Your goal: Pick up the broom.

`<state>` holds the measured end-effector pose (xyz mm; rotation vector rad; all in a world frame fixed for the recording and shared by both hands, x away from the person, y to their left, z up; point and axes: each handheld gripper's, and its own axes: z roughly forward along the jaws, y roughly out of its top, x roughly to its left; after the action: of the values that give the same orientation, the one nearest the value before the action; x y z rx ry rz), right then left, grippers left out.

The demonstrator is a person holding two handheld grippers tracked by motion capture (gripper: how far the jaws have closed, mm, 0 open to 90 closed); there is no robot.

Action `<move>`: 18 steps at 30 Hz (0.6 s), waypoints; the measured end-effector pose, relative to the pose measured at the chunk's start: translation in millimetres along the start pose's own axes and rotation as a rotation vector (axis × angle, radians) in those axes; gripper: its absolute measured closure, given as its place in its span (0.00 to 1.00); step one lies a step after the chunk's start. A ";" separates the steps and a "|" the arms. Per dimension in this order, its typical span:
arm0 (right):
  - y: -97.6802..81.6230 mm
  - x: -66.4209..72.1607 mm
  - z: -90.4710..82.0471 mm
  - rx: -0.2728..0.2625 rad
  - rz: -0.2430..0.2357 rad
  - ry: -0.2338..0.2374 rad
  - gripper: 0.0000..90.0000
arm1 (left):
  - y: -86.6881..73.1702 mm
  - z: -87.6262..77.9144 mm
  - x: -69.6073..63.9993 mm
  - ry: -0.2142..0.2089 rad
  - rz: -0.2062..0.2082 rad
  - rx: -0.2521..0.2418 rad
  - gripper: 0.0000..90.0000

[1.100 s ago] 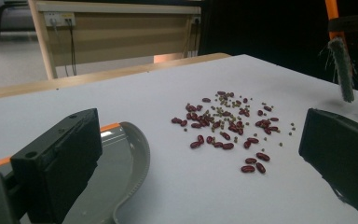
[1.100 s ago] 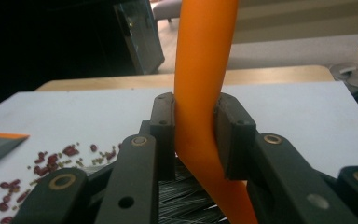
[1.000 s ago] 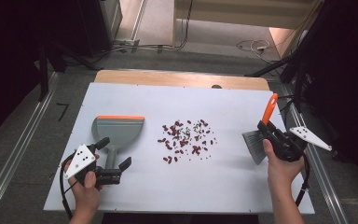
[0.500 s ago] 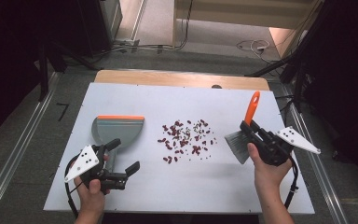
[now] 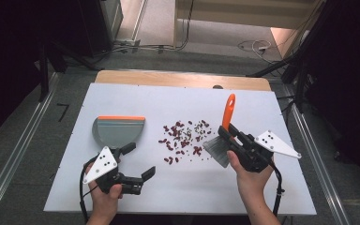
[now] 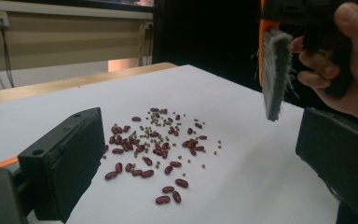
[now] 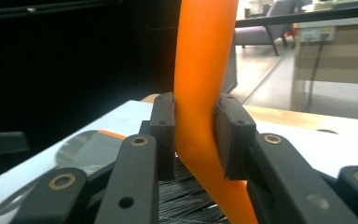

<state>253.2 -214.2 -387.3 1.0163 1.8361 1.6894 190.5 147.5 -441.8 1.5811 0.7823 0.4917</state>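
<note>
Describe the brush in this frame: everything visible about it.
The brush has a curved, glossy orange handle that looks like plastic and a flat head of grey bristles. The right gripper is shut on the handle, one jaw on each side. In the high view it sits right of the scattered beans, handle pointing toward the table's far edge. In the left gripper view the bristles hang above the white table, apparently not touching it.

No words, labels, brand marks or numbers can be read anywhere in these pictures. The brush, the dustpan, the table and the tongs themselves carry no lettering that shows.
</note>
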 end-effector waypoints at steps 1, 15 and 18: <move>-0.1 2.9 0.8 0.000 0.000 0.004 0.77 | 0.0 0.0 0.0 0.000 0.000 0.000 0.05; -6.8 42.8 11.5 0.006 -0.019 0.099 0.77 | 4.6 19.6 -25.9 -0.095 -0.043 0.022 0.14; -8.6 51.6 13.1 0.000 -0.030 0.114 0.77 | 5.5 23.3 -29.4 -0.120 -0.056 0.030 0.20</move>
<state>228.5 -166.4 -389.8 0.9047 1.9121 1.7621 188.0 110.0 -436.8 1.5968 0.7438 0.3422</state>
